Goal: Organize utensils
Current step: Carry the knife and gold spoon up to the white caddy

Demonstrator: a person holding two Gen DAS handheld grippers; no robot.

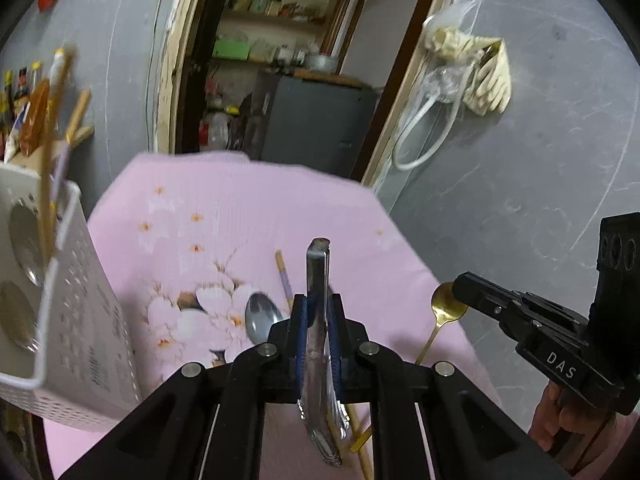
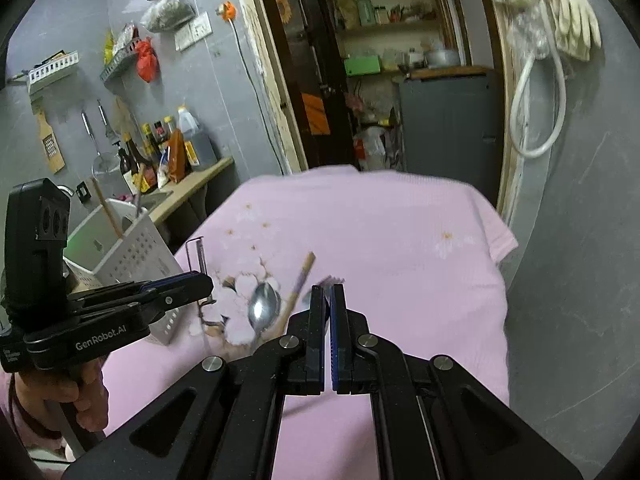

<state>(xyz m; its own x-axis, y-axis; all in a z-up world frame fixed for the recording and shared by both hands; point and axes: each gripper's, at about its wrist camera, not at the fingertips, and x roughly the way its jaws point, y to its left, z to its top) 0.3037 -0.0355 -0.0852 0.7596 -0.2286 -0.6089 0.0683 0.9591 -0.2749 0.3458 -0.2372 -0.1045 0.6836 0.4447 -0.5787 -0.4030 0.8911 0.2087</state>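
Observation:
My left gripper (image 1: pixel 318 308) is shut on a flat steel utensil handle (image 1: pixel 318 280) that stands up between the pads; it also shows in the right wrist view (image 2: pixel 198 264), held above the table. A steel spoon (image 1: pixel 262 318) and a chopstick (image 1: pixel 284 276) lie on the pink flowered cloth (image 1: pixel 224 216). A gold spoon (image 1: pixel 442 310) lies at the right, with my right gripper (image 1: pixel 460 286) over its bowl. In the right wrist view my right gripper (image 2: pixel 330 300) is shut with nothing seen between the pads; a fork (image 2: pixel 332 280) lies just beyond its tips.
A white perforated utensil basket (image 1: pixel 80 280) stands at the table's left, holding chopsticks and spoons; it also shows in the right wrist view (image 2: pixel 132 252). Beyond the table are a doorway with shelves (image 1: pixel 280 40), a counter with bottles (image 2: pixel 168 156) and grey walls.

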